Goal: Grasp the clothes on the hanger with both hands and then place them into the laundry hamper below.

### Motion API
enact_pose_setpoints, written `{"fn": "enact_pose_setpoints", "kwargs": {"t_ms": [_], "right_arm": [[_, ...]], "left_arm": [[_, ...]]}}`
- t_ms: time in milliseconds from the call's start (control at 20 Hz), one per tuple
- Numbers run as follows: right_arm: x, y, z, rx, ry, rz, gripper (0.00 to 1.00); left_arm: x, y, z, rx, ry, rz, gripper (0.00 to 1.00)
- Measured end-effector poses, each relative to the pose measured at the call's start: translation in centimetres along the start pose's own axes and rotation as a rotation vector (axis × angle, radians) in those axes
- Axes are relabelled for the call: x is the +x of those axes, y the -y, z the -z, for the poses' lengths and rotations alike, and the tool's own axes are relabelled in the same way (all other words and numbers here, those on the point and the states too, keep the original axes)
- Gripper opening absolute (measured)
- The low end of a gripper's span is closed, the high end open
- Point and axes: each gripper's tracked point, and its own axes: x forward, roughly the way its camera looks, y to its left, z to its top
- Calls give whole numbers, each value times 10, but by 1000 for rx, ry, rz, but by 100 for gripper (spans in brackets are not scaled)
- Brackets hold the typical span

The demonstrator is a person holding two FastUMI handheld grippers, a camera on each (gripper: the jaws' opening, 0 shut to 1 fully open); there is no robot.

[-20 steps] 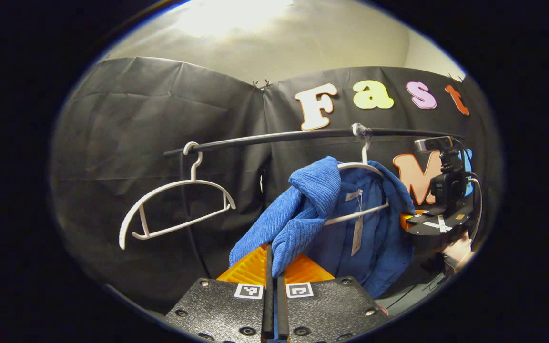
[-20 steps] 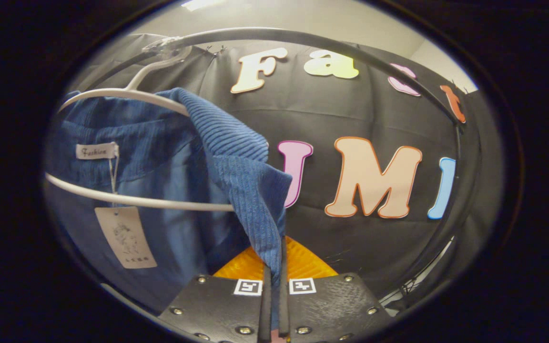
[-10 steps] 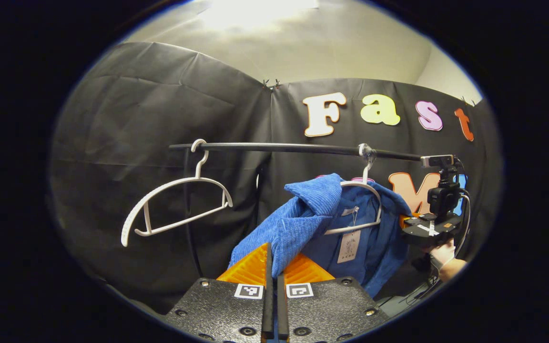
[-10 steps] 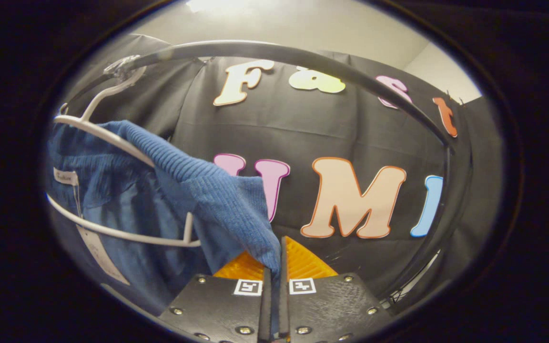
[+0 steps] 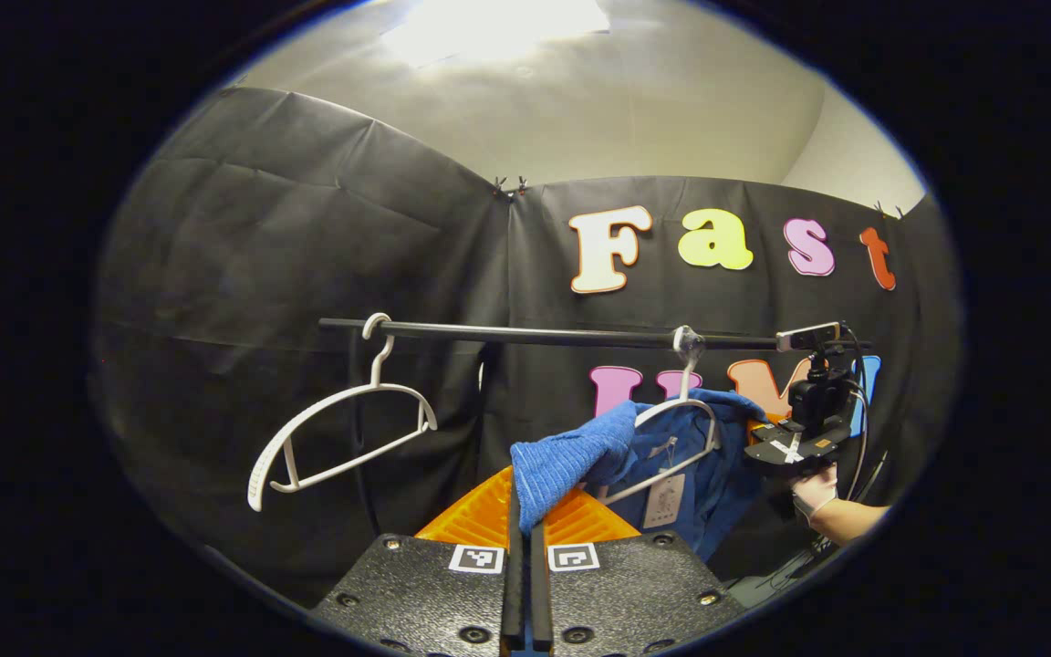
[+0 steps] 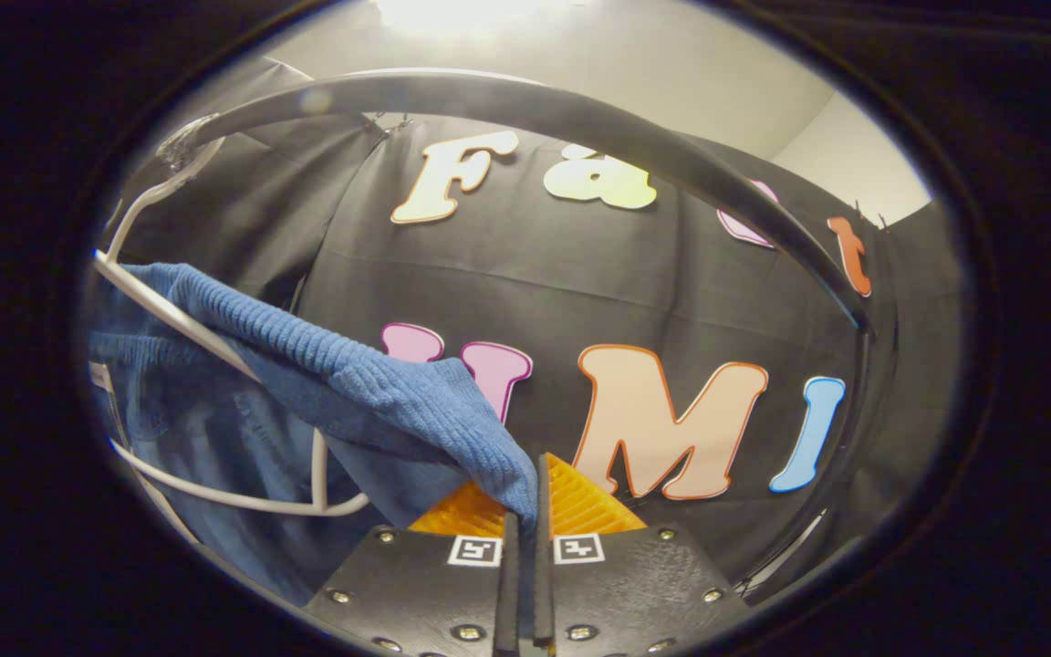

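A blue ribbed garment hangs on a white hanger from the black rail. My left gripper is shut on the garment's left shoulder, stretched toward me off the hanger end. In the right gripper view the same blue garment drapes over the white hanger, and my right gripper is shut on its right shoulder. The right gripper and the hand holding it also appear at the far right of the left gripper view. A paper tag dangles from the collar.
A second, bare white hanger hangs at the rail's left end. The black rail arcs close overhead in the right gripper view. Black cloth walls close the booth behind and to the left.
Both grippers have drawn back and down from the rail, still holding the garment. The shoulders are pulled outward, the cloth is stretched, and the hanger has tilted.
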Motion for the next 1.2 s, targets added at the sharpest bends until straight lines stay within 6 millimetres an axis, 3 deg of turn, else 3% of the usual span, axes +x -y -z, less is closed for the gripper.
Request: {"fn": "enact_pose_setpoints", "kwargs": {"t_ms": [250, 550, 900, 1200], "right_arm": [[6, -3, -9, 0, 54, 19, 6], [5, -8, -3, -27, 63, 5, 6], [11, 6, 6, -70, 55, 33, 6], [10, 14, 48, -84, -38, 41, 7]], "left_arm": [[11, -35, -4, -2, 8, -75, 2], [34, -56, 5, 37, 1, -111, 4], [67, -59, 37, 42, -19, -70, 3], [82, -48, 81, -21, -84, -21, 4]]}}
